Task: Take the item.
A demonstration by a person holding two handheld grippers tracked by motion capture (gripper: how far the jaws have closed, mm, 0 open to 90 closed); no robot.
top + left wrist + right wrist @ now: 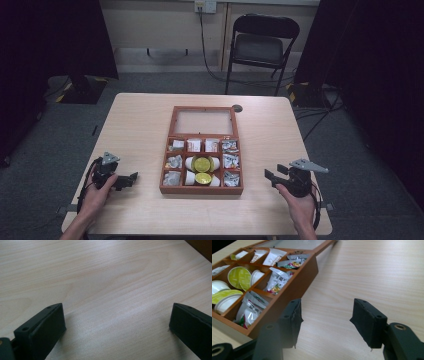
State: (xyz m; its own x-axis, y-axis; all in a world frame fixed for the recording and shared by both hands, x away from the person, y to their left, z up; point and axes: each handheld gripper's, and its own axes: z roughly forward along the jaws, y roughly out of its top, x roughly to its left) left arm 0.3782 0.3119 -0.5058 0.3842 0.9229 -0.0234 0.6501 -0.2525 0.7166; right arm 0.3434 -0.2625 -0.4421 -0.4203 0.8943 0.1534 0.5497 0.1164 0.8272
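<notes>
A pale wooden table (140,125) stands on grey carpet, with a black folding chair (260,45) beyond it at 12 o'clock and dark curtains at both sides. The left gripper (131,178) rests at 8 o'clock, jaws spread wide over bare wood; the right gripper (268,176) sits at 4 o'clock, jaws likewise parted and empty. Between them lies one wooden box (201,190), lid open, holding two yellow-lidded cups (202,164) among sachets (230,146).

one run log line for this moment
left gripper: open, empty, left of box | right gripper: open, empty, right of box | brown wooden compartment box: lid open, packets and cups inside | pale wooden table
</notes>
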